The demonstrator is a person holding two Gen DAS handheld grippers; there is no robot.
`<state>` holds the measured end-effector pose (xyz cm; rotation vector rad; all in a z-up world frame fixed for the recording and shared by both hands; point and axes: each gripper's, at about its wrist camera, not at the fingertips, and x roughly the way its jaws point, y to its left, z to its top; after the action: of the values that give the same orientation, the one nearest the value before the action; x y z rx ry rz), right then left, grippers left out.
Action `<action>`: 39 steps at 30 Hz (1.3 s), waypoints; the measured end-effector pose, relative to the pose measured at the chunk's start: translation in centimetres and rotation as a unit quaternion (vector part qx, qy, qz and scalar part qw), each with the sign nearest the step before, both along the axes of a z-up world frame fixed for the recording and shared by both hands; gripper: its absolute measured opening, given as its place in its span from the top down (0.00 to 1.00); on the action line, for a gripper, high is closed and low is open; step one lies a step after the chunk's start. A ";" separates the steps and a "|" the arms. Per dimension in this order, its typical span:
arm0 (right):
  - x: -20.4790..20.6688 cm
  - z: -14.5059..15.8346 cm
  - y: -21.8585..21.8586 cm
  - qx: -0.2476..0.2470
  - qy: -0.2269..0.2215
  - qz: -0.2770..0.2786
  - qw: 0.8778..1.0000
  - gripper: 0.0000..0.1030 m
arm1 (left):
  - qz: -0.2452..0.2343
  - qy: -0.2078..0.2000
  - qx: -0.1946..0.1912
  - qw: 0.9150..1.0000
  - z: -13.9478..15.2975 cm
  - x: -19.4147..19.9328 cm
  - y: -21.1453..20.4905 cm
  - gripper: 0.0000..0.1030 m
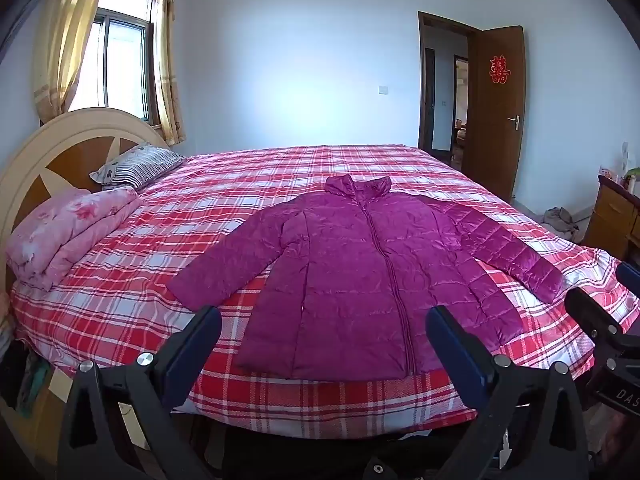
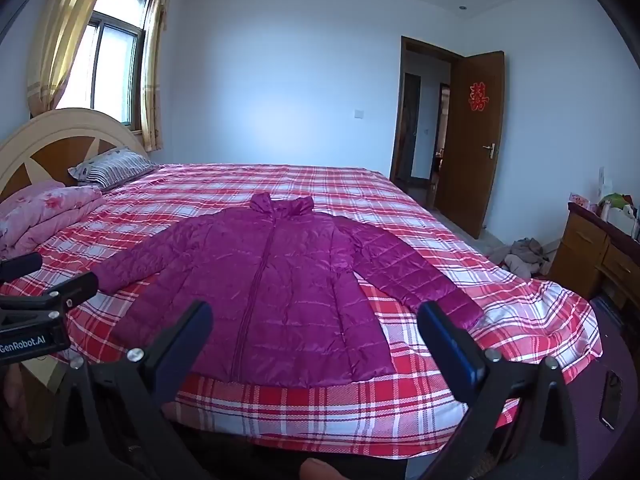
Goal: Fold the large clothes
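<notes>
Wide look across the room: a big bed in red-and-white plaid takes up most of it, rounded cream-and-brown headboard off to the left. Against that headboard sit a striped pillow and, nearer, a folded pink floral quilt, both well apart from the garment. Behind them a window with yellow curtains; on the far wall, an open brown door with a red paper decoration. Down on the right, a wooden cabinet and a heap of clothes on the floor beside it.

Nothing lies on the magenta puffer jacket itself. It's flat on the plaid, front up, zipped, near the bed's close edge. Its long axis runs straight away from the cameras: hem at the near edge, collar pointing to the far wall. Both sleeves angle outward and toward the near side, the right sleeve's cuff close to the bed's right edge.

The left gripper hovers short of the hem, jaws spread wide, holding nothing. The right gripper does the same, wide apart and empty, its right finger lined up in front of the right cuff.
</notes>
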<state>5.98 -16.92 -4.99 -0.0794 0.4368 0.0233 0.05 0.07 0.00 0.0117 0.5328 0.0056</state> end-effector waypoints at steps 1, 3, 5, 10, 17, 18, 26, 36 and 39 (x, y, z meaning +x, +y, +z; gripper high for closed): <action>0.0 0.0 0.0 0.001 0.002 0.000 1.000 0.00 | 0.001 0.000 0.001 1.000 0.0 0.1 0.1 0.01; 0.1 0.1 -0.1 0.001 0.004 0.001 1.000 0.00 | 0.001 0.001 0.014 1.000 0.1 0.3 -0.7 0.01; 0.0 0.3 -0.2 0.001 0.001 0.001 1.000 0.00 | 0.005 0.003 0.012 1.000 0.4 0.3 -0.9 0.01; 0.0 0.2 -0.2 0.001 0.004 0.001 1.000 0.00 | 0.010 -0.004 -0.003 1.000 0.1 0.3 0.1 0.01; 0.0 -0.1 0.2 0.003 0.008 0.004 1.000 0.00 | 0.010 -0.006 -0.006 1.000 0.1 0.2 0.6 0.01; 0.0 -0.1 0.2 0.003 0.008 0.004 1.000 0.00 | 0.010 -0.006 -0.006 1.000 0.1 0.2 0.7 0.01; 0.3 -0.3 -0.1 0.005 0.013 0.007 1.000 0.00 | 0.017 -0.008 -0.009 1.000 0.3 0.4 1.2 0.01; 0.1 -0.6 0.2 0.005 0.014 0.008 1.000 0.00 | 0.026 -0.011 -0.011 1.000 0.1 0.6 1.4 0.01; 0.2 -0.6 0.1 0.005 0.015 0.008 1.000 0.00 | 0.027 -0.013 -0.013 0.999 0.2 0.5 1.5 0.01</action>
<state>6.14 -16.81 -5.58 -0.0718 0.4658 0.0421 0.50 1.56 0.17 -0.0278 0.5075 0.0524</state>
